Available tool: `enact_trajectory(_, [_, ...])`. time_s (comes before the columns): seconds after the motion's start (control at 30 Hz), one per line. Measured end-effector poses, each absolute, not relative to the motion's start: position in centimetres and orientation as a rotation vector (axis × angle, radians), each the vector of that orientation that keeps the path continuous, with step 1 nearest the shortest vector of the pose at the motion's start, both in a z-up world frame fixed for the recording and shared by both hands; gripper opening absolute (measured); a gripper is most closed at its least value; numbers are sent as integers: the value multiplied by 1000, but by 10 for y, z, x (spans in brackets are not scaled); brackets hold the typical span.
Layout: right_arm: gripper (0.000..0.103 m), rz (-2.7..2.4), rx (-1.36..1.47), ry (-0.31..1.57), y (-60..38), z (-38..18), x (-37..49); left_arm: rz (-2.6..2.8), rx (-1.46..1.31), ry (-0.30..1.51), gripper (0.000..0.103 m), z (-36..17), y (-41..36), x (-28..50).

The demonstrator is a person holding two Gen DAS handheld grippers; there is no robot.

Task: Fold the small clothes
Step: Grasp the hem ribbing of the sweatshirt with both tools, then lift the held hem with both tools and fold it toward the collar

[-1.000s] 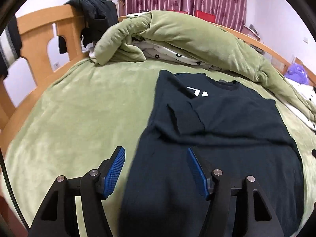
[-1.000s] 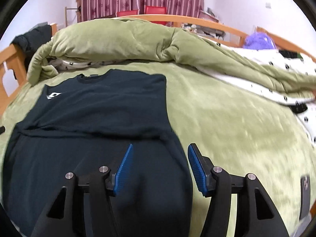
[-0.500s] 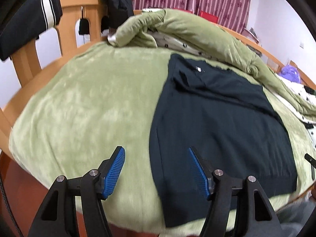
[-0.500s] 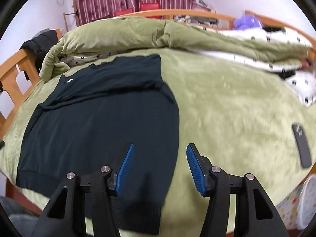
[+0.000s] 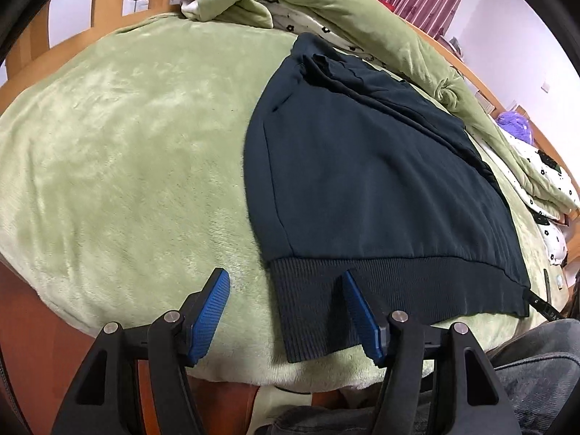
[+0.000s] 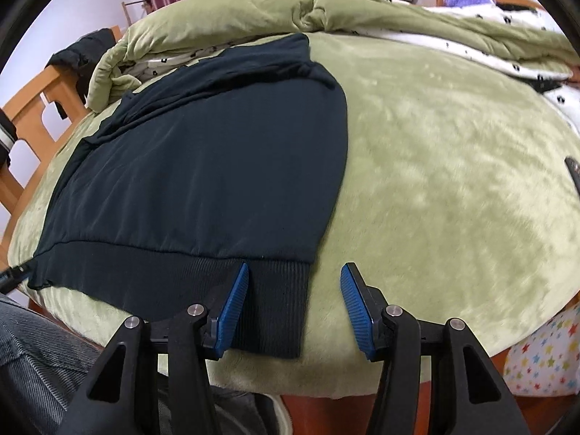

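Observation:
A dark navy sweatshirt point(image 5: 380, 166) lies flat on the green bed cover, its sleeves folded in near the collar and its ribbed hem at the near bed edge. My left gripper point(image 5: 284, 306) is open, its jaws on either side of the hem's left corner point(image 5: 301, 326). The sweatshirt also shows in the right wrist view point(image 6: 203, 166). My right gripper point(image 6: 293, 297) is open, its jaws on either side of the hem's right corner point(image 6: 279, 311). Neither gripper holds cloth.
A bunched green duvet point(image 5: 326, 3) lies along the far side of the bed. A wooden bed frame point(image 6: 40, 108) stands at the left. A dark remote point(image 6: 572, 170) lies on the cover at right. A person's grey jeans point(image 6: 36, 369) are below the bed edge.
Both grippers have pulled back from over the sweatshirt's body to its hem at the near bed edge. Both stay open.

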State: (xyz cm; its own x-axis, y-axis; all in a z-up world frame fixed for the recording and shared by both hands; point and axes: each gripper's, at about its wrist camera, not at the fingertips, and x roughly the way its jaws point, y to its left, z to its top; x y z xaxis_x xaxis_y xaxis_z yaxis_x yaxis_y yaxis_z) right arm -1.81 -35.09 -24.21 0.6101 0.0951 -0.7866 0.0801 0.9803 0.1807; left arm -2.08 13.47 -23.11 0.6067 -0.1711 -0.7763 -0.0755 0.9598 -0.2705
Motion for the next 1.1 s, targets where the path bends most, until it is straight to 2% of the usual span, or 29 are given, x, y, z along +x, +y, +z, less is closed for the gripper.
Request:
enact_trajectory(0.1, [50, 4, 208, 920, -349, -245, -18, -80, -302, 913, 61, -232, 131, -20])
enact_trajectory(0.17, [42, 16, 231, 927, -350, -246, -18, -90, -306, 916, 57, -232, 129, -19])
enact_trajectory(0.2, [38, 28, 243, 930, -349, -247, -18, -94, -304, 917, 51, -231, 127, -18])
enact_trajectory(0.23, [30, 44, 254, 933, -348, -247, -17, -102, -307, 915, 43, -231, 126, -18])
enact_trajectory(0.3, [26, 42, 238, 932, -345, -245, -17, -111, -314, 917, 36, -230, 123, -19])
enact_trajectory(0.37, [14, 44, 232, 915, -342, -240, -18, -99, -305, 906, 24, -227, 122, -20])
enact_trajectory(0.43, [11, 58, 259, 895, -344, -233, -20, -92, -308, 889, 9, -222, 123, -21])
enact_trajectory(0.87, [10, 75, 356, 705, -331, -131, -3, -149, -359, 689, 7, -116, 126, -10])
enact_trajectory(1.1, [10, 70, 352, 681, -327, -84, 18, -134, -353, 651, 7, -82, 126, 8])
